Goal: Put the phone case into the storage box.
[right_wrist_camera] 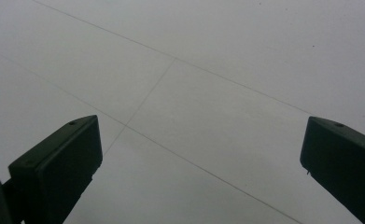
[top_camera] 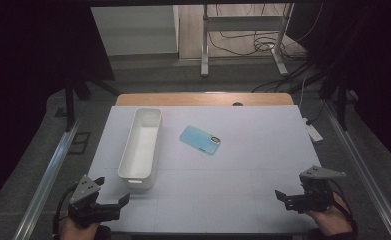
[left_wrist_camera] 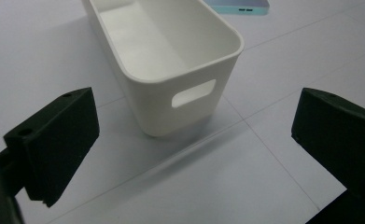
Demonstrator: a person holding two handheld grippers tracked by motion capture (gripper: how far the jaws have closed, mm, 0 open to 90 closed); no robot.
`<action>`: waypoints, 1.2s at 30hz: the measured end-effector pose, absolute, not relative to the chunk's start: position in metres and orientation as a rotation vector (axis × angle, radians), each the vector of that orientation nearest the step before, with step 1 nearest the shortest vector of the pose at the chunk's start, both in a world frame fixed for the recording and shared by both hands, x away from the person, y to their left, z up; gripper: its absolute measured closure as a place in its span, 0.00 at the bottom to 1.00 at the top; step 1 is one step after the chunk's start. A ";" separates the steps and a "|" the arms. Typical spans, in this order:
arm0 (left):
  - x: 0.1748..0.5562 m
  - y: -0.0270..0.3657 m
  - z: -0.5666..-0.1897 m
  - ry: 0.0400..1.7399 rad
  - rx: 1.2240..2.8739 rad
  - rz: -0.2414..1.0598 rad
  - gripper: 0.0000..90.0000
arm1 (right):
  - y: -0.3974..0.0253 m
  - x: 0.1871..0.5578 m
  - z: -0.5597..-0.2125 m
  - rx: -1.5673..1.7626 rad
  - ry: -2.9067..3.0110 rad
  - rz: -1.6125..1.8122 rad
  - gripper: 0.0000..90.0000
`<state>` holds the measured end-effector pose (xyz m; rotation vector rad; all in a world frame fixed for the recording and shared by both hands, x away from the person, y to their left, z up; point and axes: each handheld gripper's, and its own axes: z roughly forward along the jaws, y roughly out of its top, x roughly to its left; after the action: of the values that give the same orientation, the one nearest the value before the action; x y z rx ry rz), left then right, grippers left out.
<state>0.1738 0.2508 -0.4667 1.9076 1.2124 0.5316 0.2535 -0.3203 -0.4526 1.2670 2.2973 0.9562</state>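
Both our grippers, left and right, hover with jaws apart; the left sits just before the white bin, phone beside the bin.

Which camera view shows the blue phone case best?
The high view: the whole blue phone case lies flat right of the white bin. The left gripper view catches just its edge at the top.
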 end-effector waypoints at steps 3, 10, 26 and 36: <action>0.174 0.251 -0.467 1.212 1.908 0.531 0.02 | -0.319 0.256 -0.452 1.261 2.303 0.959 0.00; 0.174 0.251 -0.467 1.211 1.910 0.528 0.02 | -0.315 0.260 -0.452 1.240 2.327 0.968 0.00; 0.174 0.250 -0.467 1.208 1.919 0.530 0.02 | -0.304 0.275 -0.449 1.201 2.377 0.983 0.00; 0.174 0.249 -0.467 1.209 1.923 0.533 0.02 | -0.293 0.285 -0.450 1.181 2.408 0.975 0.00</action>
<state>0.1744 0.2495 -0.4668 1.9229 1.2086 0.5330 0.2849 -0.2926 -0.4502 1.1813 2.4079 0.9752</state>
